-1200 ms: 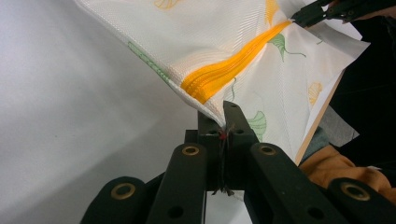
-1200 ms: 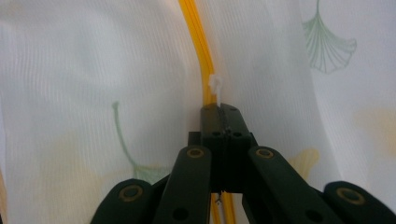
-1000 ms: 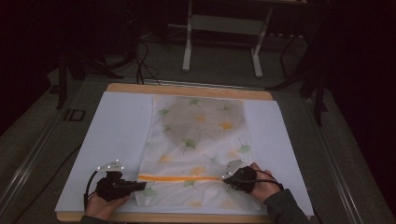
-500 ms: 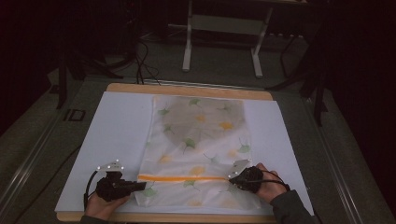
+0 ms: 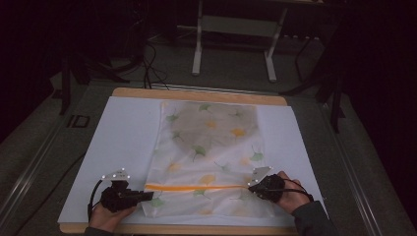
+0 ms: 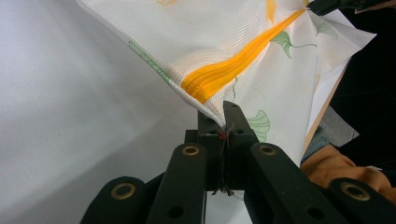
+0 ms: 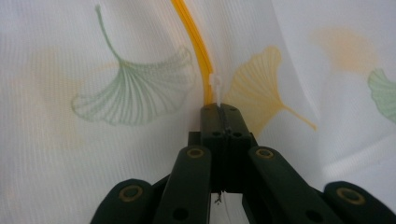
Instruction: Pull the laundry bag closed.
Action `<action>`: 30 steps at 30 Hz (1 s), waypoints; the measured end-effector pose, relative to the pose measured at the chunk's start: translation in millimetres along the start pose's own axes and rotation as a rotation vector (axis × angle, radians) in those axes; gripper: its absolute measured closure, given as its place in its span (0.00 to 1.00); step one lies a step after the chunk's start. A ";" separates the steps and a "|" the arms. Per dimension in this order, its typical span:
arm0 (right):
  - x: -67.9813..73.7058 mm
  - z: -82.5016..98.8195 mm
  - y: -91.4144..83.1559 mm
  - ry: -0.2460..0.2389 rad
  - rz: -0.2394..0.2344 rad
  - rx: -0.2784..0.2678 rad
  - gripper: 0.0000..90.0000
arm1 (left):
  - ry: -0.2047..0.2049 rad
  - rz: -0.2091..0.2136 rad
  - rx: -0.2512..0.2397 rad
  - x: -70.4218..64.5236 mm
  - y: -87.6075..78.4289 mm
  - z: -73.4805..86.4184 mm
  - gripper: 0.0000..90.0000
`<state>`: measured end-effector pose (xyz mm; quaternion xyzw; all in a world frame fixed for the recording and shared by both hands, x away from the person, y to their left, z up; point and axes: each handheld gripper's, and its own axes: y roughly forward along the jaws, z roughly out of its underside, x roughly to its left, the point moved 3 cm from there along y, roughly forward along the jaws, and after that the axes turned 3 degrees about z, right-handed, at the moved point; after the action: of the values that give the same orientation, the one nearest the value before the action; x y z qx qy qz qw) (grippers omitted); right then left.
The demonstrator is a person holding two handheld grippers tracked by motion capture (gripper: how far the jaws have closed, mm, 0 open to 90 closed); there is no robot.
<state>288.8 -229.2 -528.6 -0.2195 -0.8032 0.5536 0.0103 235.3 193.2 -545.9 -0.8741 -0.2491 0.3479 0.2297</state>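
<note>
Your laundry bag (image 5: 211, 157) lies flat on the white sheet (image 5: 123, 142) that covers the tabletop (image 5: 196, 94), its white mesh printed with green and yellow ginkgo leaves. Take the orange zipper (image 5: 196, 186) as your landmark: it runs straight across the bag near the edge closest to you, with most of the bag stretching away beyond it.

Your left tongs (image 5: 145, 195) sit at the zipper's left end — in the left gripper view the left tongs (image 6: 223, 122) are pressed together on the bag's corner fabric just below the orange tape (image 6: 233, 70), and the cloth rises from them in a taut fold.

Your right tongs (image 5: 252, 186) sit at the zipper's right end. In the right gripper view the right tongs (image 7: 221, 114) are closed together with the small white zipper pull (image 7: 215, 88) standing out from their tips — they appear clamped on its base. The orange line curves away above that pull between a green leaf and a yellow one.
</note>
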 end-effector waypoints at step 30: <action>-13.1 40.8 -15.9 0.064 0.069 0.045 1.00 | 0.005 0.008 0.003 -0.4 -0.3 -0.2 0.98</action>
<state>284.6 -274.7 -527.2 -0.2645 -0.7818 0.5642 0.0220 235.0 193.1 -545.5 -0.8756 -0.2446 0.3470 0.2304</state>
